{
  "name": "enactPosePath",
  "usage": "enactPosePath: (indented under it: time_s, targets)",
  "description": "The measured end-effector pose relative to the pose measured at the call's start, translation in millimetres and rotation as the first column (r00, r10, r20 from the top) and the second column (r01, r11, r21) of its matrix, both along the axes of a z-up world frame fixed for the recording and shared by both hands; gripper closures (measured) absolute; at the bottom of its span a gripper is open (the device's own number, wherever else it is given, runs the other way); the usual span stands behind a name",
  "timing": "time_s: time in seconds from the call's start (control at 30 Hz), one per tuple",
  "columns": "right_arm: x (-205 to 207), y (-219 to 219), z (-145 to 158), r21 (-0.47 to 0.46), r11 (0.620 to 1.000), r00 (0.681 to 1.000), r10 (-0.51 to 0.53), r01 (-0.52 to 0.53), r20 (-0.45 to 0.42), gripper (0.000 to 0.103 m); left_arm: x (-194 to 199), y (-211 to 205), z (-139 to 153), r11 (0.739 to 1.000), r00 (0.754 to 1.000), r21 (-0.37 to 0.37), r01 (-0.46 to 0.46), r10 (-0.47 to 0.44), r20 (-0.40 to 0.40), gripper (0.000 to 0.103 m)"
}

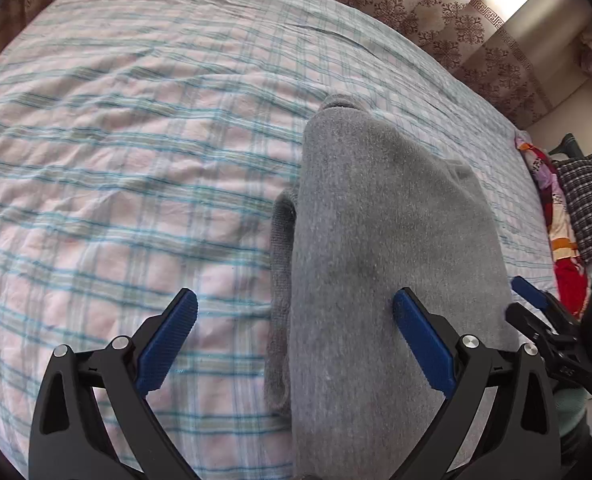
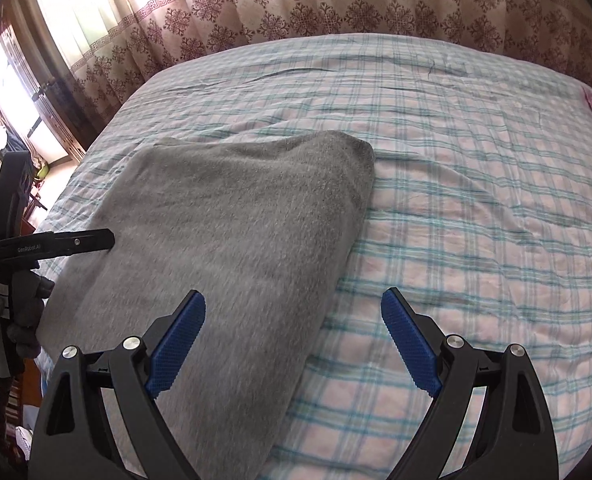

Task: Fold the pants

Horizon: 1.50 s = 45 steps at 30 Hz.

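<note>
Grey fleece pants (image 1: pixel 380 248) lie folded in layers on the plaid bed sheet (image 1: pixel 116 160), a lower layer sticking out at their left edge. My left gripper (image 1: pixel 296 312) is open and empty, hovering over the pants' near left edge. In the right wrist view the same pants (image 2: pixel 224 232) lie left of centre on the sheet (image 2: pixel 476 200). My right gripper (image 2: pixel 294 320) is open and empty above the pants' near right edge. The right gripper's fingertip also shows in the left wrist view (image 1: pixel 530 292), and the left tool shows at the left of the right wrist view (image 2: pixel 56 246).
Patterned curtains (image 2: pixel 336 0) hang behind the bed. Colourful bedding (image 1: pixel 556 220) and a checked pillow (image 1: pixel 588 204) lie at the bed's right edge. A window and shelves (image 2: pixel 0 120) stand beyond the bed's left side.
</note>
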State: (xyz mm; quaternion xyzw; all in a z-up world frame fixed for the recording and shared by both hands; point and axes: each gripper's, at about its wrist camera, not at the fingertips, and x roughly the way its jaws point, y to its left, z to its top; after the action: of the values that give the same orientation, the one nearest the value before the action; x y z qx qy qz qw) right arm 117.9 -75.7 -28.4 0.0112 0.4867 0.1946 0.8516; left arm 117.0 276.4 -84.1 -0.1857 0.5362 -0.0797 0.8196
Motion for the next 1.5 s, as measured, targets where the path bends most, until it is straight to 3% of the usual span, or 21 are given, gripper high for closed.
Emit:
enactPosePath:
  time_s: [0.5, 0.73, 1.0, 1.1, 1.27, 1.5]
  targets:
    - [48.7, 4.6, -35.5, 0.126, 0.992, 0.986, -0.009, 0.03, -0.165, 0.014, 35.4, 5.6, -29.7, 0.976, 0.994, -0.194, 0.101, -0.106, -0.017, 0.003]
    - [61.6, 14.2, -52.4, 0.189, 0.982, 0.973, 0.015, 0.03, -0.232, 0.014, 40.3, 1.7, -31.9, 0.964, 0.99, -0.223, 0.142, -0.144, 0.007, 0.004]
    - [68.3, 21.7, -58.0, 0.223, 0.975, 0.969, 0.051, 0.004, -0.242, 0.018, 43.3, -15.1, -31.3, 0.921, 0.973, -0.318, 0.227, -0.225, 0.043, 0.012]
    - [68.3, 23.1, -56.9, 0.234, 0.972, 0.969, 0.067, -0.01, -0.238, 0.023, 45.3, -15.1, -34.7, 0.922, 0.975, -0.319, 0.218, -0.221, 0.026, 0.023]
    - [64.7, 35.5, -41.3, 0.224, 0.972, 0.976, 0.111, -0.067, -0.189, 0.055, 40.9, -16.0, -31.8, 0.921, 0.975, -0.322, 0.22, -0.221, 0.031, 0.042]
    - [62.6, 40.4, -18.1, 0.223, 0.97, 0.984, 0.126, -0.095, -0.127, 0.073, 31.3, -20.1, -15.7, 0.916, 0.972, -0.325, 0.233, -0.219, 0.081, 0.052]
